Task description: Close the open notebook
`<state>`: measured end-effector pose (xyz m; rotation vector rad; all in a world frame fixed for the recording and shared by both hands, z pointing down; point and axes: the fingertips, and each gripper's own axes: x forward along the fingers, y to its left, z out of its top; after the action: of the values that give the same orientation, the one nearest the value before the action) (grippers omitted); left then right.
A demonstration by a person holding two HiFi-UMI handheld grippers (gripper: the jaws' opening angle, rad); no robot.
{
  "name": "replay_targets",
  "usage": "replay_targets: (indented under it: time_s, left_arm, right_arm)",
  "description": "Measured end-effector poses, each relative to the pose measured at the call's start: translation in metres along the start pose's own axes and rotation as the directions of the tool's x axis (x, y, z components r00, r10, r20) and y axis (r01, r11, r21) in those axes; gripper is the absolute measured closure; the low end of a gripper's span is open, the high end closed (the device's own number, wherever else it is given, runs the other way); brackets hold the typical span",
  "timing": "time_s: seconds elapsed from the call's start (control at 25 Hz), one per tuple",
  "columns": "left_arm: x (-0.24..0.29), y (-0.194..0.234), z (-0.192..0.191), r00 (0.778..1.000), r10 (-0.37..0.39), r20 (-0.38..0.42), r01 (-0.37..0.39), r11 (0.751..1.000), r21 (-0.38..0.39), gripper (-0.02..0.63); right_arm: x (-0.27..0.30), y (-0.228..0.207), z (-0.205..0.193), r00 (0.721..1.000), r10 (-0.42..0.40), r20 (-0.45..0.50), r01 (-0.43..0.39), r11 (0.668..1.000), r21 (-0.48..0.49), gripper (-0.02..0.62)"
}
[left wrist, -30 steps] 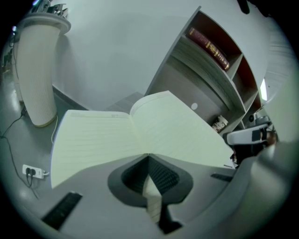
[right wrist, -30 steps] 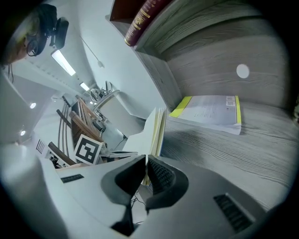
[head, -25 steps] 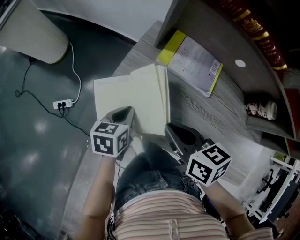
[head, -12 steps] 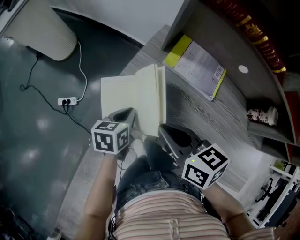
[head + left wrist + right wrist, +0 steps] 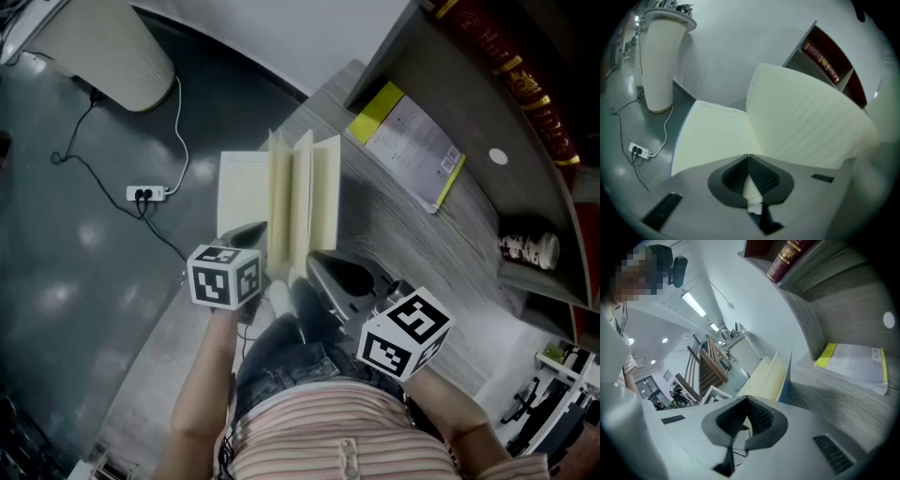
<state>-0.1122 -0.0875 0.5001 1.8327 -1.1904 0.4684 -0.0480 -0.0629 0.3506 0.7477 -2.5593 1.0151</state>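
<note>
Currently the notebook (image 5: 300, 202) lies at the counter's (image 5: 398, 246) near left edge, its right half upright; left hand-held gripper (image 5: 253, 228) and right hand-held gripper (image 5: 319, 262) are clenched empty, so loose pages may fall right.

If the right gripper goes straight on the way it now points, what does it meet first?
Most likely the raised right half of the notebook, just ahead of its shut jaws.

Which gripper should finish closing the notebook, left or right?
Right. The right gripper sits behind the raised half of the notebook and could push it over; the left gripper is over the flat page.
</note>
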Motion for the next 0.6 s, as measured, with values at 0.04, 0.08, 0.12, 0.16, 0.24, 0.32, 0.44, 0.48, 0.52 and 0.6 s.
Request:
replay_targets:
  time_s: [0.04,0.08,0.12,0.16,0.24,0.32,0.44,0.48,0.52,0.6]
  left_arm:
    - [-0.001,0.001,0.000,1.000,0.002,0.002,-0.002,1.000,-0.004,0.594]
    - [-0.003,0.003,-0.001,1.000,0.004,0.004,-0.004,1.000,-0.011,0.594]
    - [-0.005,0.005,-0.002,1.000,0.006,0.005,-0.006,1.000,-0.018,0.594]
    - [-0.006,0.007,-0.003,1.000,0.008,0.007,-0.008,1.000,-0.026,0.594]
    - [-0.010,0.011,-0.004,1.000,0.016,0.009,-0.015,0.999,-0.039,0.594]
    - [-0.014,0.016,-0.006,1.000,0.026,0.012,-0.026,0.998,-0.049,0.594]
    - [-0.022,0.025,-0.010,0.999,0.042,0.019,-0.041,0.997,-0.067,0.594]
    - [-0.025,0.027,-0.011,0.999,0.047,0.023,-0.045,0.996,-0.074,0.594]
    - [-0.028,0.030,-0.012,0.998,0.052,0.026,-0.050,0.996,-0.080,0.594]
    - [-0.033,0.036,-0.015,0.997,0.064,0.032,-0.061,0.994,-0.090,0.594]
  right_arm:
    - [0.002,0.003,0.000,1.000,0.008,-0.001,-0.008,1.000,-0.006,0.586]
    - [0.003,0.006,0.001,1.000,0.016,-0.003,-0.016,1.000,-0.013,0.586]
    - [0.005,0.009,0.001,1.000,0.023,-0.004,-0.024,1.000,-0.018,0.586]
    - [0.006,0.012,0.001,0.999,0.031,-0.006,-0.031,0.999,-0.022,0.586]
    - [0.009,0.016,0.002,0.999,0.048,-0.007,-0.048,0.998,-0.026,0.586]
    - [0.013,0.021,0.003,0.998,0.066,-0.010,-0.066,0.997,-0.032,0.586]
    - [0.019,0.029,0.003,0.995,0.095,-0.017,-0.095,0.995,-0.043,0.586]
    - [0.021,0.032,0.003,0.994,0.105,-0.020,-0.106,0.993,-0.045,0.586]
    - [0.023,0.035,0.003,0.993,0.115,-0.022,-0.116,0.992,-0.048,0.586]
    - [0.028,0.041,0.003,0.991,0.134,-0.029,-0.135,0.989,-0.056,0.586]
